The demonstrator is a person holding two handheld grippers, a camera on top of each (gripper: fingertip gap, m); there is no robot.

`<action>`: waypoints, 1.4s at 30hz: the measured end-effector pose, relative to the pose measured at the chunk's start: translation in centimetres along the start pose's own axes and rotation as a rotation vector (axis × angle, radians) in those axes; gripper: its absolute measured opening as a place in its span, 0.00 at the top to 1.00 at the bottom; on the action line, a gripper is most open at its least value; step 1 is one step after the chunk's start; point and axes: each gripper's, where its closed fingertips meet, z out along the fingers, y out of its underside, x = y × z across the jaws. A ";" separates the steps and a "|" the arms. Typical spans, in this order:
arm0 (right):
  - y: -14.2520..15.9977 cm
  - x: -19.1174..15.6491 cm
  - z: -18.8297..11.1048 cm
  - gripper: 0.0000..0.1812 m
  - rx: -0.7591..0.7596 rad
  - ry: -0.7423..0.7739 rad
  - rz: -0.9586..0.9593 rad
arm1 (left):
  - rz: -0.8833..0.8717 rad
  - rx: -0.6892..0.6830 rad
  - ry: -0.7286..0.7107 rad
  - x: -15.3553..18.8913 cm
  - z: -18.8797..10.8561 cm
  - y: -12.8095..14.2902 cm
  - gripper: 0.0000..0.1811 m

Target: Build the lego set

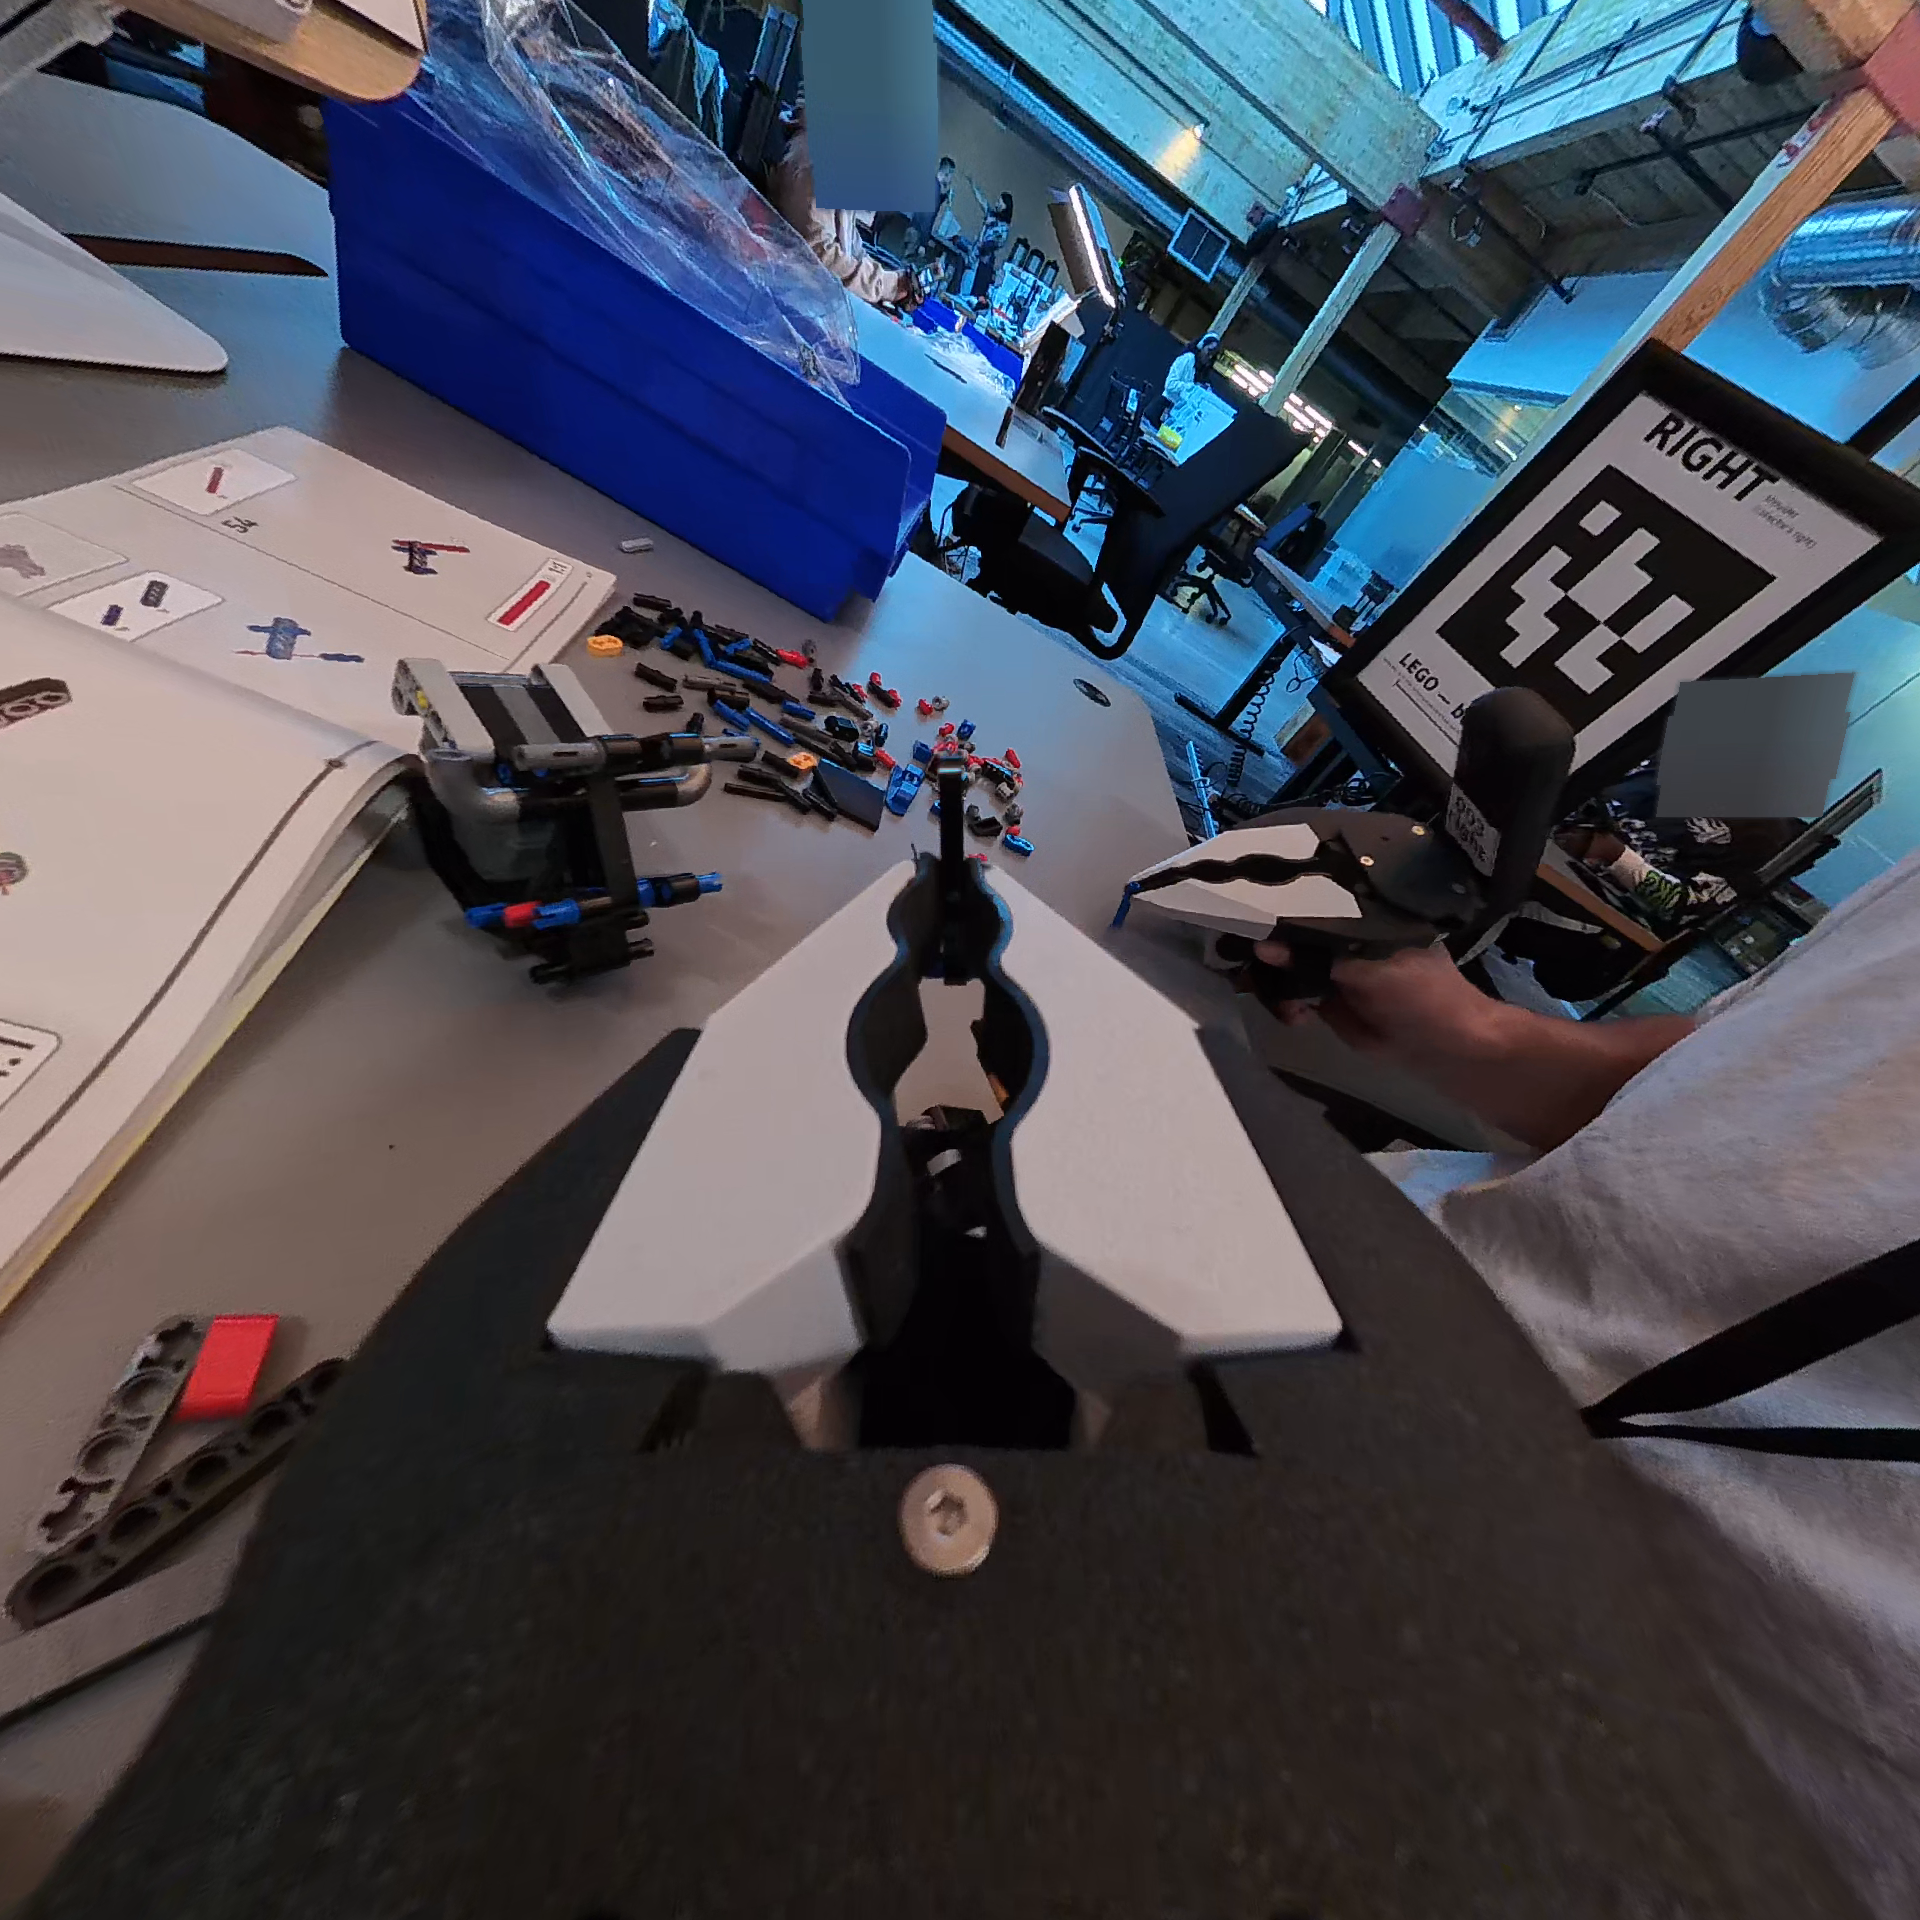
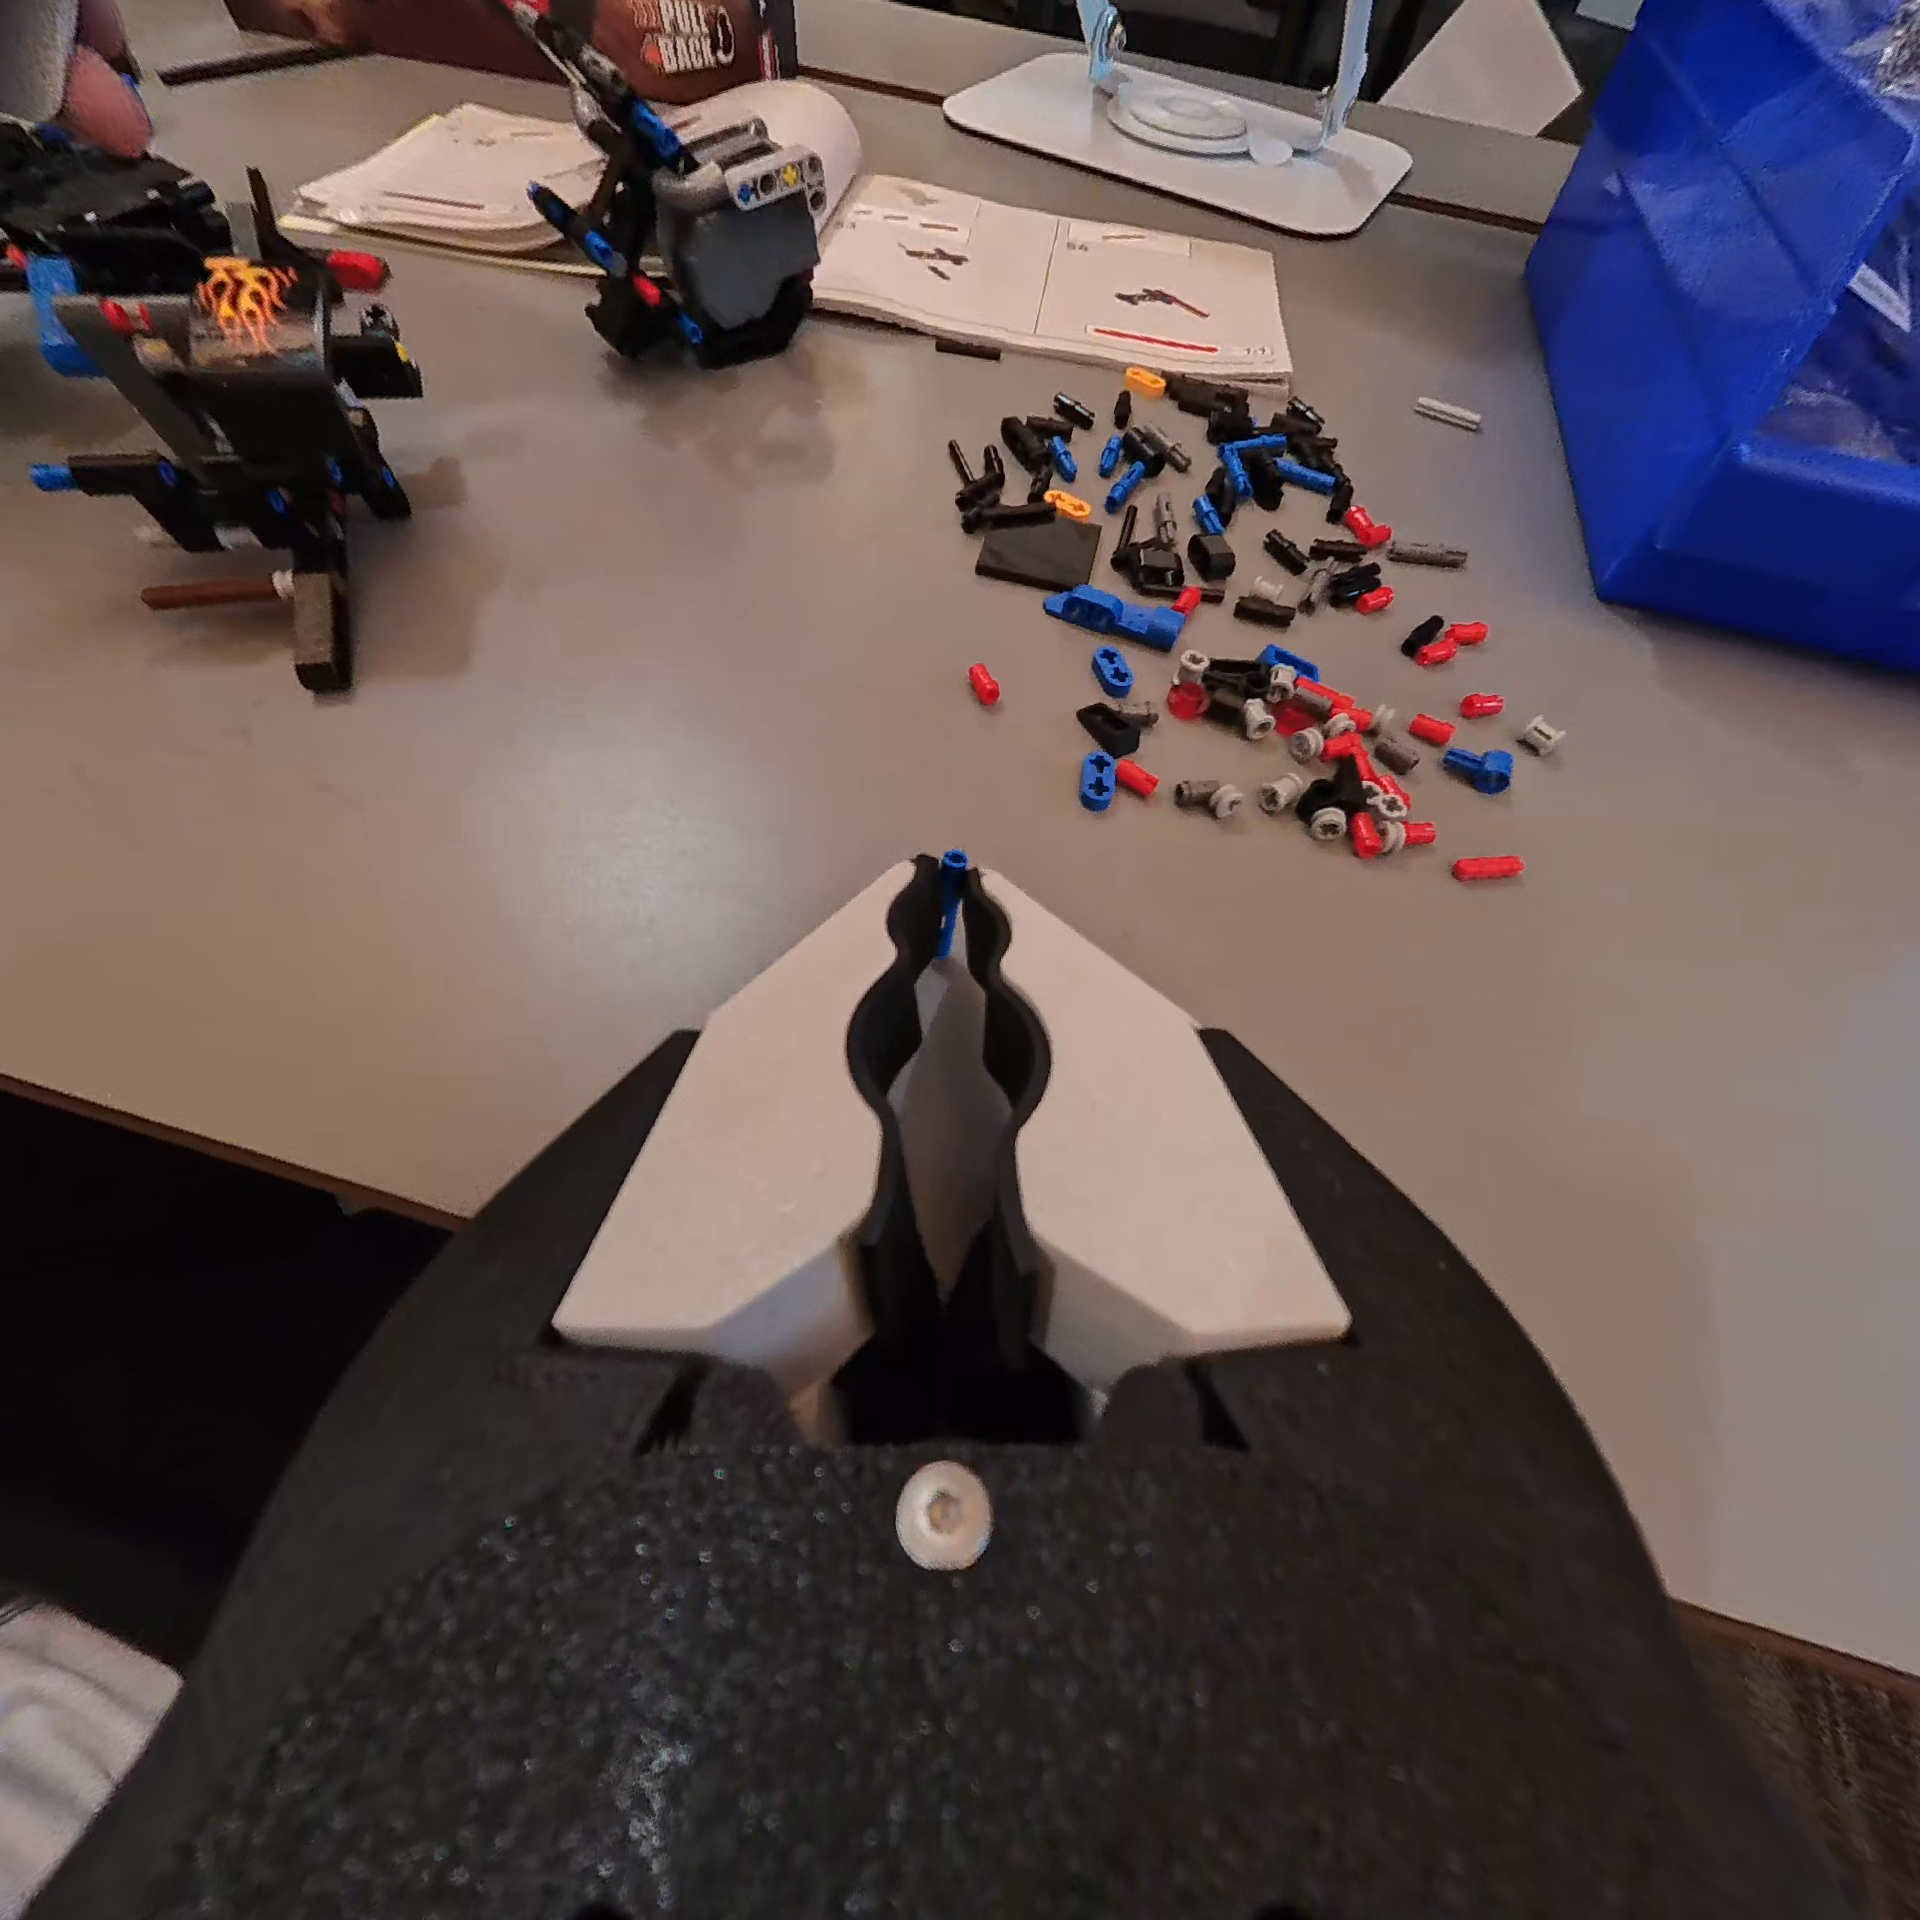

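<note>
While a part-built model [image 1: 551, 810] stands by the open booklet [image 1: 208, 665] on the counter [image 2: 623, 831], many loose pieces [image 2: 1247, 623] remain; left tool [image 1: 951, 883] grips a black piece [image 1: 951, 821], right tool [image 2: 951, 883] a blue pin [image 2: 950, 894].

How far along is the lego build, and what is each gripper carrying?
Done: a grey-and-black partial assembly stands beside the open instruction booklet. In hand: the left gripper is shut on a thin black beam piece; the right gripper is shut on a small blue pin. Left: a scattered pile of black, blue and red loose pieces lies unused on the grey table.
</note>
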 end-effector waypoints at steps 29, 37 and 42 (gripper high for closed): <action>-20.6 -14.6 4.9 0.99 0.403 -1.051 -0.092 | -0.125 -0.031 0.235 3.8 0.9 0.8 1.00; -19.1 -16.3 7.9 0.99 0.449 -0.912 -0.302 | -0.285 0.016 0.292 3.1 0.5 0.2 0.99; -18.9 -15.7 7.9 0.99 0.458 -0.869 -0.340 | -0.304 0.031 0.277 2.4 0.3 -0.1 1.00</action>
